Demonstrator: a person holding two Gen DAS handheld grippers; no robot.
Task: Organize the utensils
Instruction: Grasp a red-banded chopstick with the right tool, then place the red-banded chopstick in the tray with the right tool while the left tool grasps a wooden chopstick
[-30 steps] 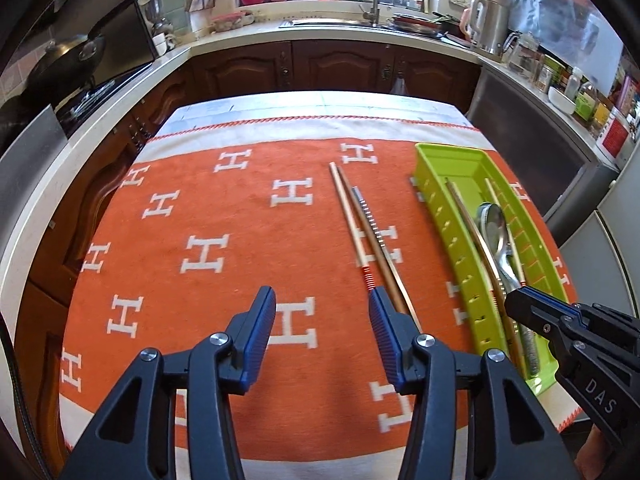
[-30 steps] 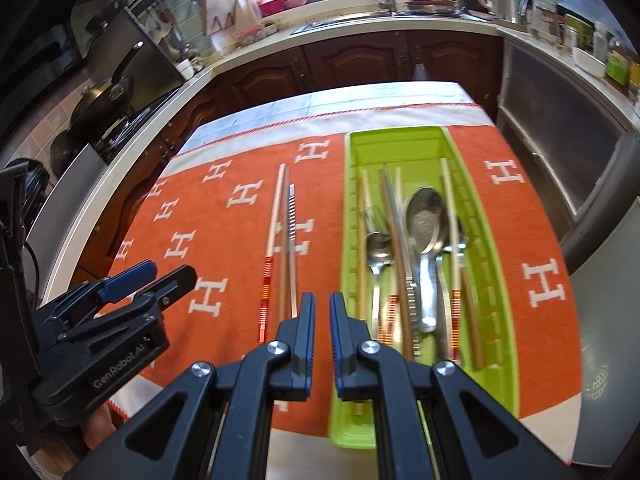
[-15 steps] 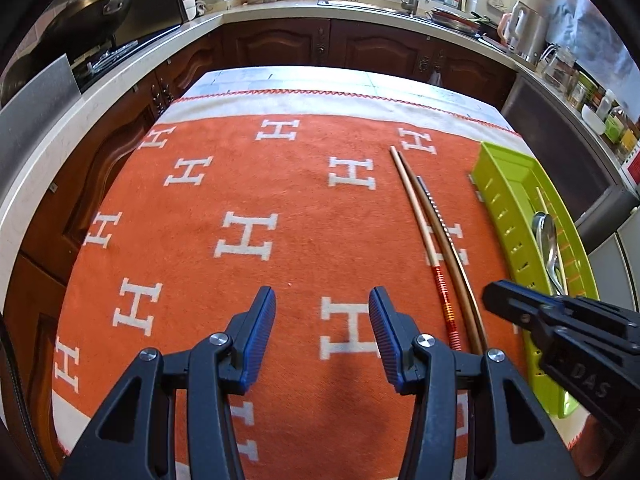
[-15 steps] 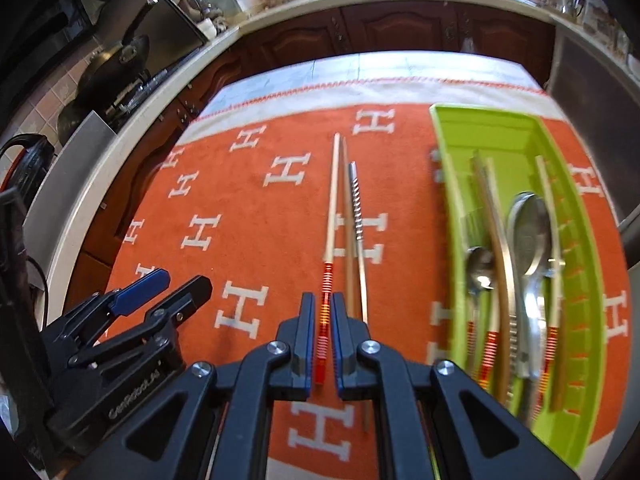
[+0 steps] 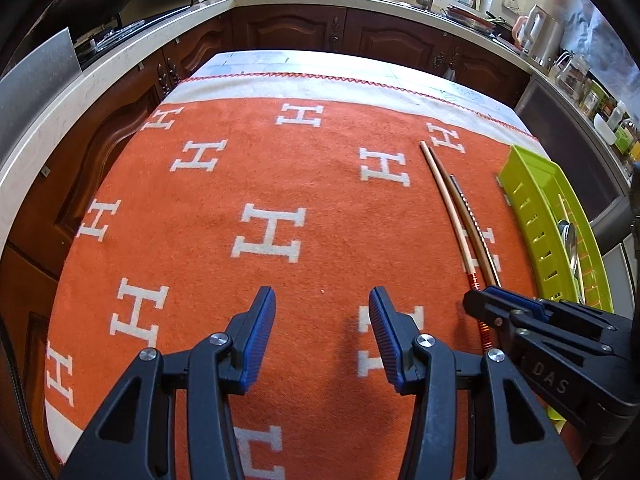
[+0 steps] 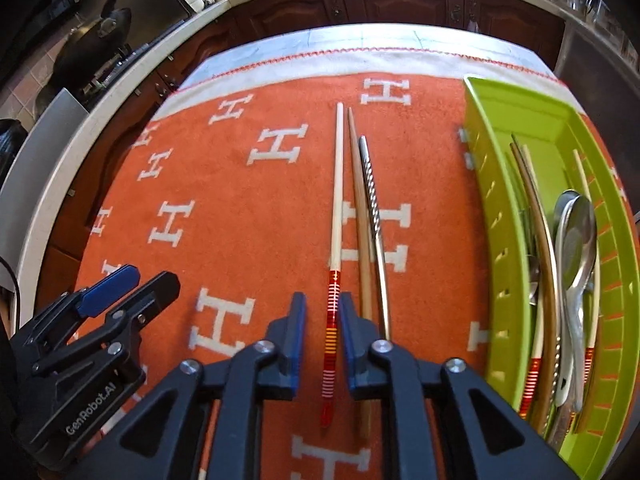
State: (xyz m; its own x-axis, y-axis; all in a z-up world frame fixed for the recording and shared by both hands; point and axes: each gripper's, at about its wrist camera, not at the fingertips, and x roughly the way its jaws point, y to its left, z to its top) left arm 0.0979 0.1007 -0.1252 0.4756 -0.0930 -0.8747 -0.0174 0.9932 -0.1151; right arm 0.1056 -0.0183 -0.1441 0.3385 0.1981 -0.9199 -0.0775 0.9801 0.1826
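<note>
Both right fingers opening around red-banded chopstick.

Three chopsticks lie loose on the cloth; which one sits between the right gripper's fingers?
The cream chopstick with the red-striped end, leftmost of the three. The right gripper is opening around it; the brown and metal ones lie outside.

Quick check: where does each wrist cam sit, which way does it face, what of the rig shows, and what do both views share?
Left wrist: on the left hand-held gripper, angled down at the orange blanket; its open fingers show, right hand-held gripper at right.
Right wrist: on the right hand-held gripper, angled down; jaws opening around the red-banded chopstick, left hand-held gripper at lower left.
Shared: blanket, three loose chopsticks, green utensil tray, both hand-held grippers.
</note>
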